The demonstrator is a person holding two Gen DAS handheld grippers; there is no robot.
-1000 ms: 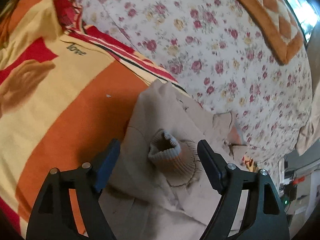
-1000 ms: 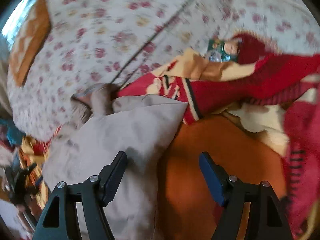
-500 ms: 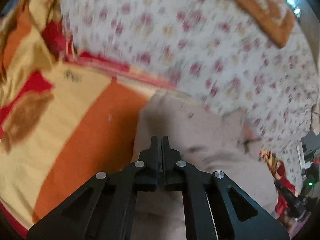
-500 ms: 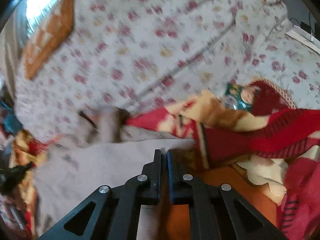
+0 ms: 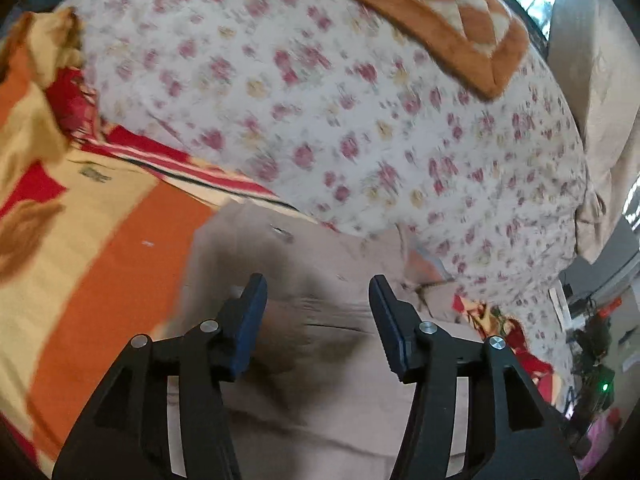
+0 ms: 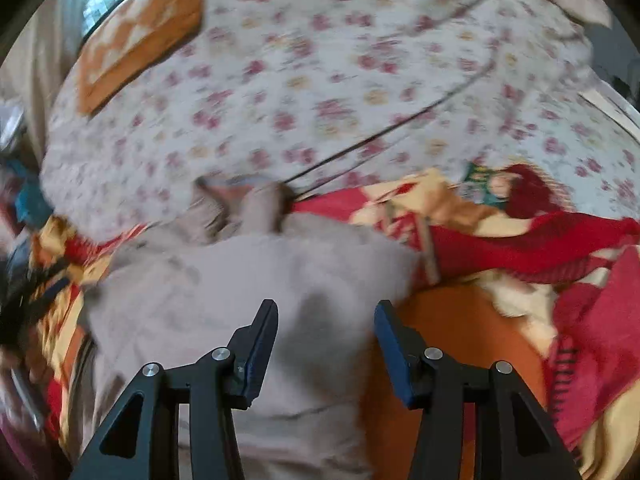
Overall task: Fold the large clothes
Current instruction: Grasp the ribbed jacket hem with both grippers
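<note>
My left gripper point(image 5: 318, 322) and right gripper point(image 6: 326, 340) have just been opening, nothing pinched, both above the beige garment point(image 5: 320, 400) on the striped blanket point(image 5: 100, 280). Only right view shows blanket's bunched red edge point(image 6: 540, 240). Floral quilt point(image 5: 340, 100) borders garment's far edge.

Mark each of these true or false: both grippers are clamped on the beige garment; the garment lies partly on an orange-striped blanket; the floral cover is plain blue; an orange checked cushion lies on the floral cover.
1. Both grippers are clamped on the beige garment. False: the left gripper and right gripper have just been opening, with nothing pinched.
2. The garment lies partly on an orange-striped blanket. True.
3. The floral cover is plain blue. False: white with red flowers.
4. An orange checked cushion lies on the floral cover. True.
</note>
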